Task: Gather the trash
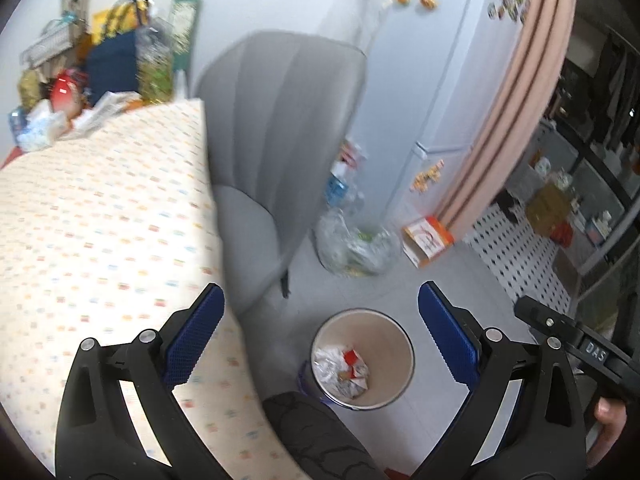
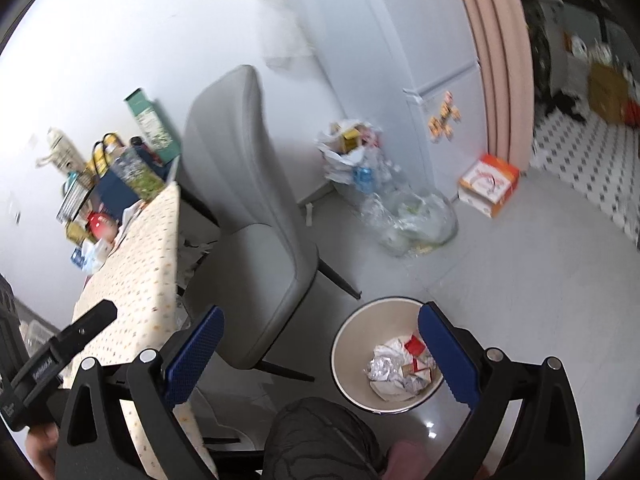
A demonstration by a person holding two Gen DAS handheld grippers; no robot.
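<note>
In the left wrist view, the left tongs (image 1: 320, 330) are hanging wide apart and gripping nothing, their blue ridged pads (image 1: 195, 340) framing the floor below. The round cream-coloured waste bin (image 1: 394, 350) is standing on the pale floor between the pads, and crumpled white paper and red-and-white wrapper scraps (image 1: 342, 368) are lying at its bottom; blur is making the individual pieces hard to tell apart. A dark-clad knee (image 1: 316, 436) is covering the bin's near rim. The tabletop with the dotted cream cloth (image 1: 104, 220) is filling the left side, its far end crowded with bags and packets too smeared to name. A grey upholstered chair (image 1: 280, 128) is standing beside it, and a clear plastic bag of rubbish (image 1: 356, 244) and an orange-and-white carton (image 1: 426, 240) are lying by the white fridge (image 1: 432, 60). The right edge is cutting off the black body of the other gripper.

In the right wrist view, the right tongs (image 2: 320, 352) are likewise spread open and empty. Its right pad (image 2: 448, 356) is overlapping the bin (image 2: 352, 344), hiding part of the scraps (image 2: 396, 364). The chair (image 2: 248, 184) is standing between the tabletop (image 2: 136, 248) and the bin.
</note>
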